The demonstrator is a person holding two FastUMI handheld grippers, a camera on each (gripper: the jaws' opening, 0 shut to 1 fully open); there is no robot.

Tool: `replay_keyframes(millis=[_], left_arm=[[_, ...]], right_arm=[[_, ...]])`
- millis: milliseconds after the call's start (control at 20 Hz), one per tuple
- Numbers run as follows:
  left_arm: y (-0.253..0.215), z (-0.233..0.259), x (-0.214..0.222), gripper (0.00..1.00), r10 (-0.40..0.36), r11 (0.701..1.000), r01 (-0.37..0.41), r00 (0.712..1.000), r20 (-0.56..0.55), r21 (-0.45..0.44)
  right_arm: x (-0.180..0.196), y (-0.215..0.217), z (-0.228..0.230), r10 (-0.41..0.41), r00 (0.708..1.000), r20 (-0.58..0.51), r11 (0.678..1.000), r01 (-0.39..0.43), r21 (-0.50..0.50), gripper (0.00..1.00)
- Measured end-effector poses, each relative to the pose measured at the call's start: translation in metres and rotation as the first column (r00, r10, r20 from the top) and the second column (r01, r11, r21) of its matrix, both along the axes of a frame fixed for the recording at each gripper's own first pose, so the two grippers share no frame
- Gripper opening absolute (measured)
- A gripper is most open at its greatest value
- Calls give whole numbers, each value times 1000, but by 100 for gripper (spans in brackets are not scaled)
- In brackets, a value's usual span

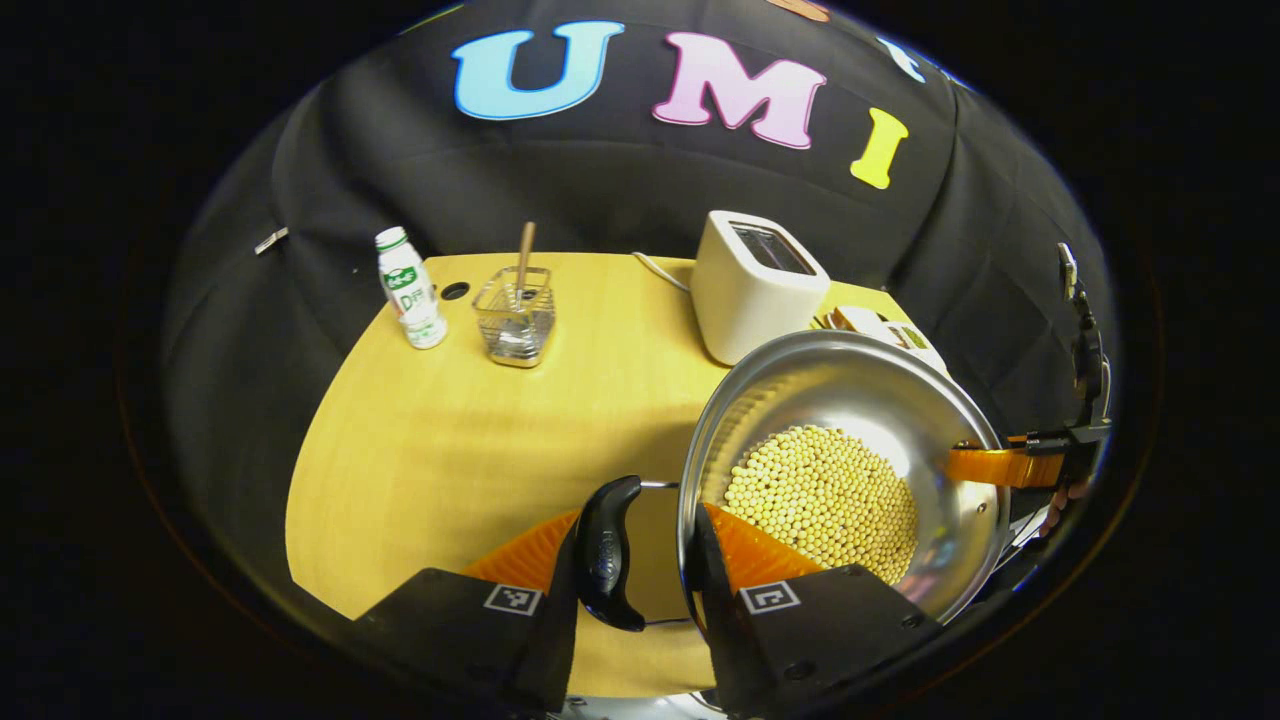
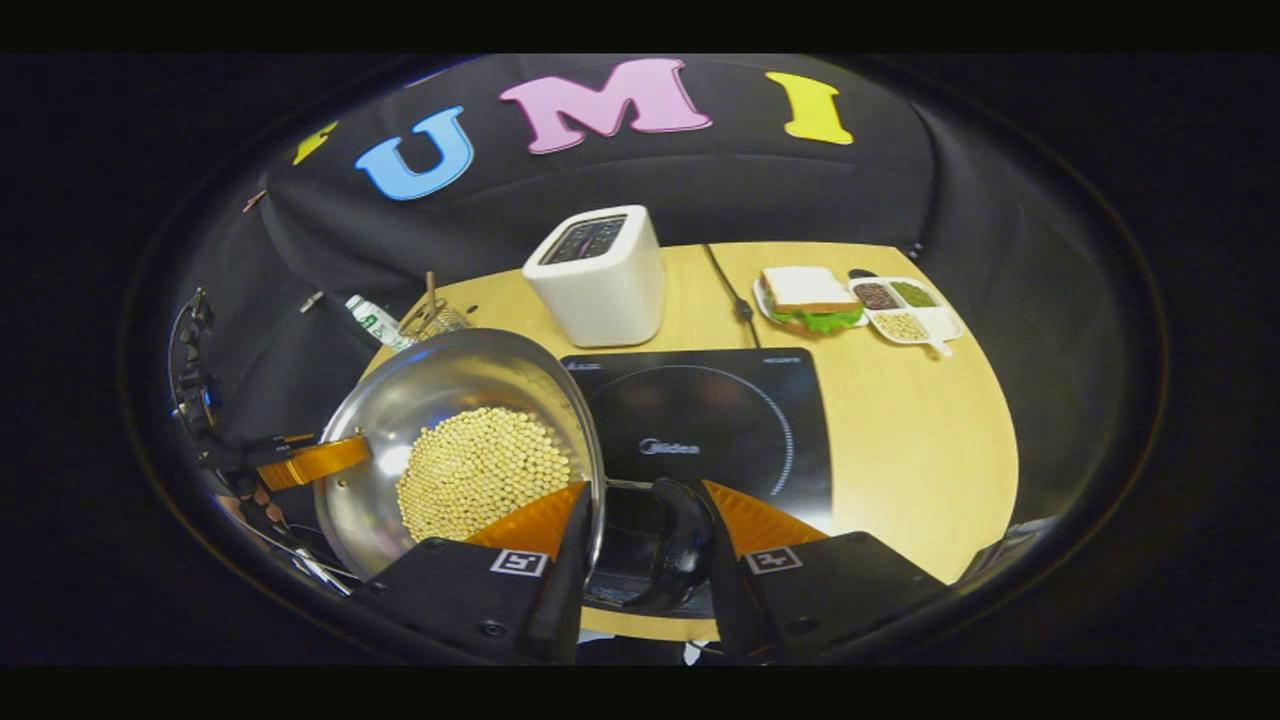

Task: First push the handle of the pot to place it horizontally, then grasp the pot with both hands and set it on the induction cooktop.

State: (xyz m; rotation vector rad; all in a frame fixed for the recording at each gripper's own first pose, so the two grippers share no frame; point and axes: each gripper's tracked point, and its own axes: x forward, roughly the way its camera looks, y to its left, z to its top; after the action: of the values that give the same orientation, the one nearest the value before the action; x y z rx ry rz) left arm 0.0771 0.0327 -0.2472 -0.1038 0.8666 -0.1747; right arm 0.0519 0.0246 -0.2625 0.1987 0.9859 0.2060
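Black cloth wall (image 1: 620, 190) wraps the booth behind and on both sides, creased, a small clip (image 1: 271, 240) pinned to it at left. Yellow wood-grain tabletop (image 1: 450, 440) with a rounded far edge, a small dark hole (image 1: 454, 291) near the far left. Light comes from above, soft shadows, glare on the wood. No floor or window visible.

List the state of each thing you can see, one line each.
Pot: lifted, tilted, holding beans.
Left gripper: shut on the pot's left handle.
Right gripper: shut on the pot's right handle.
Cooktop: bare.
Toaster: slots empty.
Bottle: upright, capped.
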Motion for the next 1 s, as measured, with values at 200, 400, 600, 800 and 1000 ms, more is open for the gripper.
replay_keyframes(millis=[200, 400, 600, 800, 1000], left_arm=[[-43, 0, 8, 57, -39, 999, 39, 999, -1, -2], [-71, -2, 17, 57, -58, 998, 58, 998, -2, 2], [-88, -7, 32, 57, -68, 998, 68, 998, 2, 0], [-96, -18, 46, 57, -68, 998, 68, 998, 0, -7], [-103, -31, 59, 57, -62, 998, 62, 998, -9, -20]], right_arm=[[1, -45, -4, -37, 999, -10, 999, 37, -1, 56], [8, -71, -9, -55, 998, -20, 998, 55, 5, 56], [22, -86, -15, -61, 998, -22, 998, 61, 4, 56], [35, -93, -25, -59, 998, -20, 998, 59, 1, 56], [50, -98, -36, -58, 998, -13, 998, 58, -6, 56]])
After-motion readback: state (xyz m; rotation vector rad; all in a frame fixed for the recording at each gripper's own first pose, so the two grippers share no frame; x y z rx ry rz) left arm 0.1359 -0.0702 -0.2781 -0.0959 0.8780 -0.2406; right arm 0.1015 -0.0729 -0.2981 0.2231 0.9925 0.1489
